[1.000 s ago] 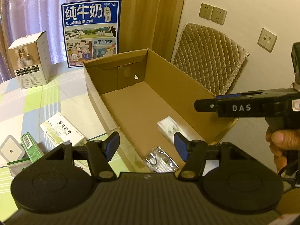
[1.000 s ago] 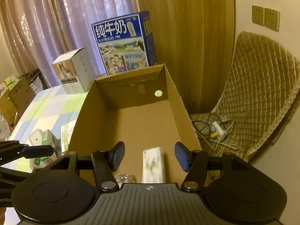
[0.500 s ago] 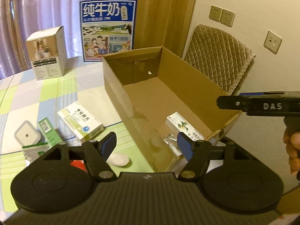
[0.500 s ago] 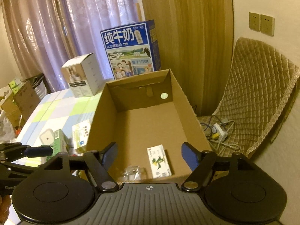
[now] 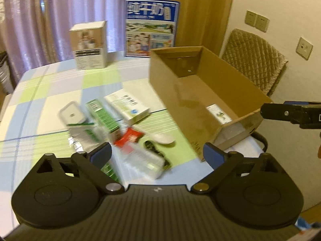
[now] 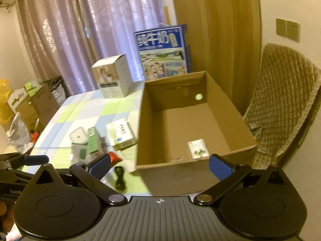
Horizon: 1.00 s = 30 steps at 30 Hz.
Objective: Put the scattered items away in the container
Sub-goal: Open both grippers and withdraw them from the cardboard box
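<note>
I'm watching both views. Table (image 5: 50,92) is sitting under and ahead of both tongs. Box (image 5: 210,92) is lying ahead-right of the left tongs (image 5: 156,154) and dead ahead of the right tongs (image 6: 159,165). Both tongs are hanging wide apart, gripping nothing.

One white carton (image 6: 197,148) is lying inside the box near its close wall. The rest is sitting out on the table, just ahead of the left tongs: white med box (image 5: 127,105), green box (image 5: 102,114), square white pad (image 5: 71,115), foil bag (image 5: 84,136), red packet (image 5: 129,137), white spoon (image 5: 163,138), clear pack (image 5: 142,161) closest between the left jaws. Black cord (image 6: 119,178) is showing left of the right tongs.

Risks I'm seeing:
- Pile is overlapping; closing on the clear pack is likely dragging the red packet or the cord along.
- Foil and clear packs are looking slick and thin, so they're likely slipping out on the lift.
- Left view is blurring, so aim is uncertain.
- Box's near wall is standing close; a low carry is clipping it.

Versus 1.0 s ago: left tongs are swinging away from over the box toward the pile, and both sets are spreading wider and backing off.
</note>
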Each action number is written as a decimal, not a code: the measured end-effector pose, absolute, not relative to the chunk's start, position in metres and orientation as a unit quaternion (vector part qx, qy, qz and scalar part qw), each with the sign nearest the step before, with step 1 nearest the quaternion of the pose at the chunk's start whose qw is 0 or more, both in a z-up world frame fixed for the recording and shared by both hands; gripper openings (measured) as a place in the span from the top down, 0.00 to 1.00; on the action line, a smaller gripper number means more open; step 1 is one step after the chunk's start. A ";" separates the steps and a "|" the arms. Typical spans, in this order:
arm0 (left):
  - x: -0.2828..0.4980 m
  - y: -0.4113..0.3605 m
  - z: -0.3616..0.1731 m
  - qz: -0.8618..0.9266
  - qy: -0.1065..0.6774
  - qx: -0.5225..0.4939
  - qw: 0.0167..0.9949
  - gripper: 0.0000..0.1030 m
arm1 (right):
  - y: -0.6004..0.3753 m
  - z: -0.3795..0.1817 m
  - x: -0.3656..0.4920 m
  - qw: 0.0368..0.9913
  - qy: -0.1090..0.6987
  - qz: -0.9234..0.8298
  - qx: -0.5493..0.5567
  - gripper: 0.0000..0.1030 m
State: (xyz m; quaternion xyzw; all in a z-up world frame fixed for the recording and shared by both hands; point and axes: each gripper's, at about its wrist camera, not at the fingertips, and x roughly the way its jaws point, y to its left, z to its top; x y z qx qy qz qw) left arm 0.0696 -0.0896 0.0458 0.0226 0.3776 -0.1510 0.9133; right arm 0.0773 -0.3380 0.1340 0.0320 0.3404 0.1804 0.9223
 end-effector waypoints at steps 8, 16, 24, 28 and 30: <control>0.038 -0.028 0.045 -0.095 0.387 0.011 0.917 0.01 | -0.292 0.126 0.043 0.913 0.345 0.215 0.024 0.02; 0.018 0.008 0.030 -0.065 0.394 -0.016 0.917 0.01 | -0.262 0.110 0.020 0.904 0.354 0.240 -0.009 0.02; 0.007 0.023 0.021 -0.061 0.388 -0.031 0.919 0.01 | -0.250 0.095 0.013 0.903 0.364 0.228 -0.013 0.02; 0.007 0.029 0.021 -0.059 0.380 -0.052 0.922 0.01 | -0.244 0.089 0.011 0.903 0.367 0.224 -0.022 0.02; 0.008 0.028 0.020 -0.058 0.380 -0.055 0.922 0.01 | -0.243 0.087 0.008 0.904 0.366 0.219 -0.032 0.02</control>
